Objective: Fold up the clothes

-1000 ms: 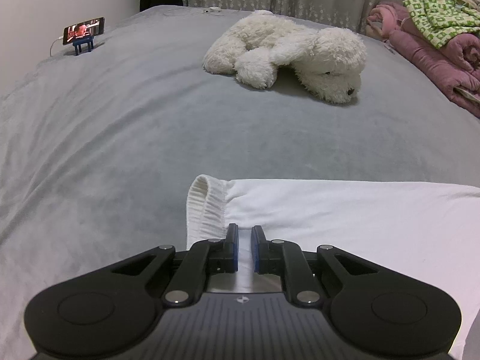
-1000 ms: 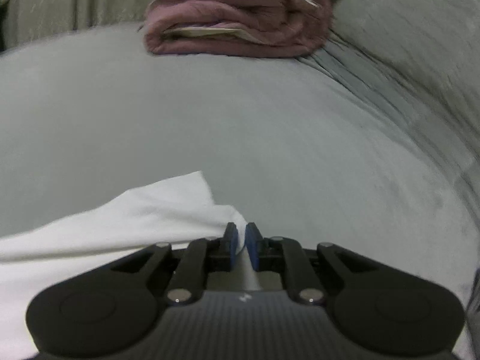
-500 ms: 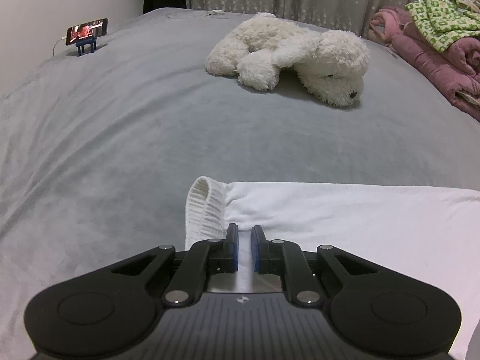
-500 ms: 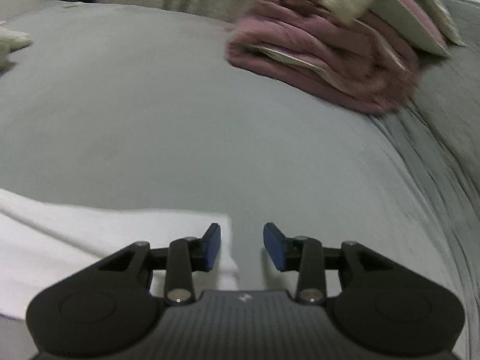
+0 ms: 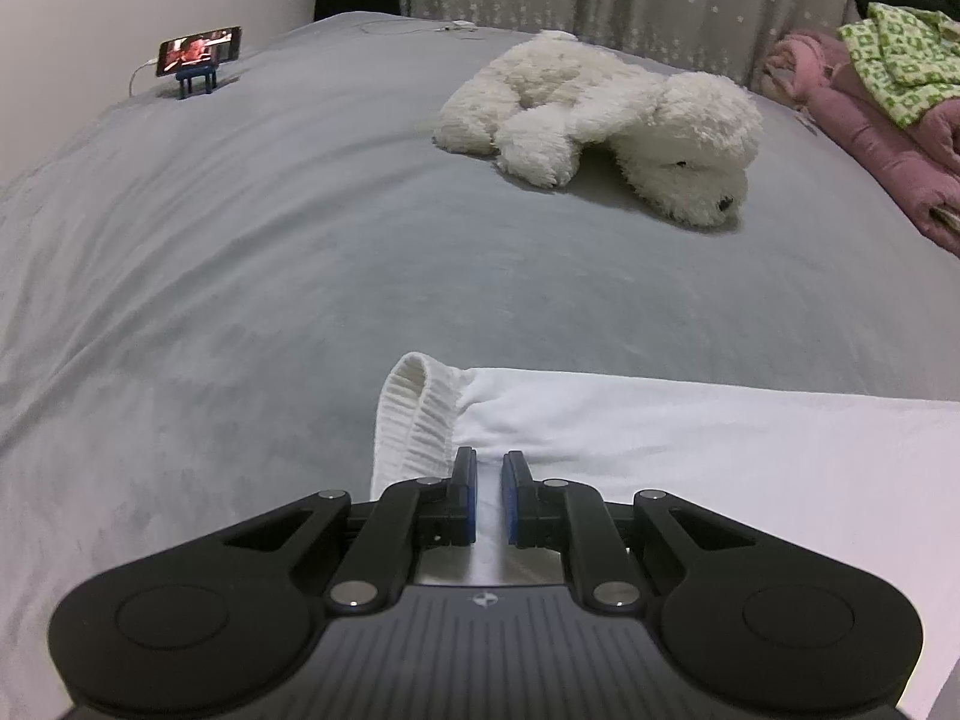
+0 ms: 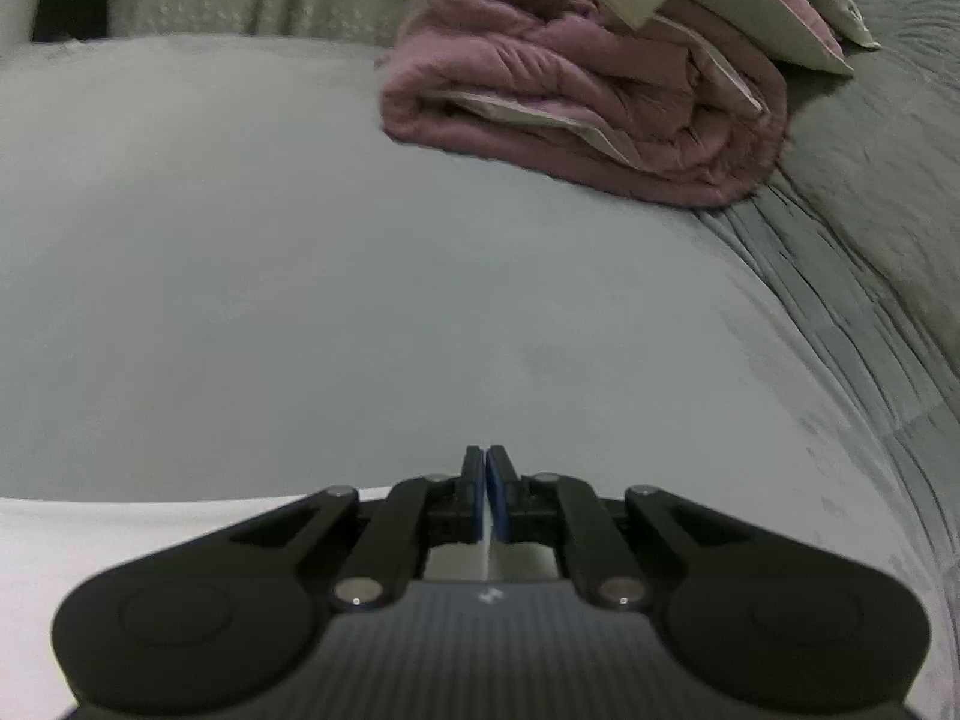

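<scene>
A white garment (image 5: 690,450) lies flat on the grey bed, its ribbed elastic band (image 5: 414,414) curled up at the left end. My left gripper (image 5: 489,468) is shut on the garment just right of that band, with white cloth between the blue pads. In the right wrist view the garment's other end (image 6: 120,534) shows as a white strip at the lower left, running under my right gripper (image 6: 485,468). That gripper is shut, its pads almost touching. Whether they nip the cloth's edge is hidden.
A white plush dog (image 5: 606,120) lies further up the bed. A phone on a small blue stand (image 5: 198,57) sits at the far left. Folded pink bedding (image 6: 588,102) with a green patterned cloth (image 5: 900,72) is piled at the right. Curtains hang behind.
My right gripper let go of the garment's corner, opened, slid sideways and shut again, its view rolling level. The left gripper kept still, holding the cloth.
</scene>
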### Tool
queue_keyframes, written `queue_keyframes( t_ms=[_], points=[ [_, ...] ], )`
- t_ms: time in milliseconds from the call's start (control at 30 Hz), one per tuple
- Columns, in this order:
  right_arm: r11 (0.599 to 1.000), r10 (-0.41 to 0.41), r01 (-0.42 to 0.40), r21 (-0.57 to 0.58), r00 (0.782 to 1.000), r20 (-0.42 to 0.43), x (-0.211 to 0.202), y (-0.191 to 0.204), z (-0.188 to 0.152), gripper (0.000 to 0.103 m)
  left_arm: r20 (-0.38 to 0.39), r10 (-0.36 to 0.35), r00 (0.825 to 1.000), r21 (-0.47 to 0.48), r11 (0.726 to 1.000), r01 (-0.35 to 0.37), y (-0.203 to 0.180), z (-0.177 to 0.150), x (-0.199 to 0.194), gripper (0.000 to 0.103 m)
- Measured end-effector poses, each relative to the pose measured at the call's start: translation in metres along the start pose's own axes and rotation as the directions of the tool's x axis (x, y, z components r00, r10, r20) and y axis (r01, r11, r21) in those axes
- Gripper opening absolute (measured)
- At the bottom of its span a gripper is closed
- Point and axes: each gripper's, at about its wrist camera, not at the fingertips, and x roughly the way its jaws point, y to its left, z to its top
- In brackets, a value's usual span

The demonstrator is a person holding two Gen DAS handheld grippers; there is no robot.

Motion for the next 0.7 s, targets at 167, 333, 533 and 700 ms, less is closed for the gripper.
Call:
queue_keyframes(
  t_ms=[167, 333, 533, 700],
  points=[
    [0.997, -0.075, 0.075, -0.018, 0.997, -0.003, 0.019, 0.017, 0.002, 0.004, 0.000, 0.002, 1.000, -0.018, 1.000, -0.002, 0.001, 0.001, 0.001, 0.012],
    [0.997, -0.057, 0.054, 0.051, 0.996, 0.065, 0.006, 0.009, 0.009, 0.004, 0.000, 0.003, 1.000, -0.021, 1.000, -0.003, 0.002, 0.001, 0.000, 0.012],
    [0.991, -0.030, 0.023, 0.134, 0.998, 0.048, -0.025, -0.035, -0.010, 0.010, 0.003, 0.008, 1.000, -0.008, 1.000, -0.008, 0.000, 0.001, 0.000, 0.012],
    [0.984, 0.072, -0.076, 0.163, 0.997, 0.032, -0.046, -0.051, -0.038, 0.013, -0.006, -0.002, 1.000, -0.031, 1.000, 0.002, 0.004, 0.003, 0.000, 0.012]
  ],
)
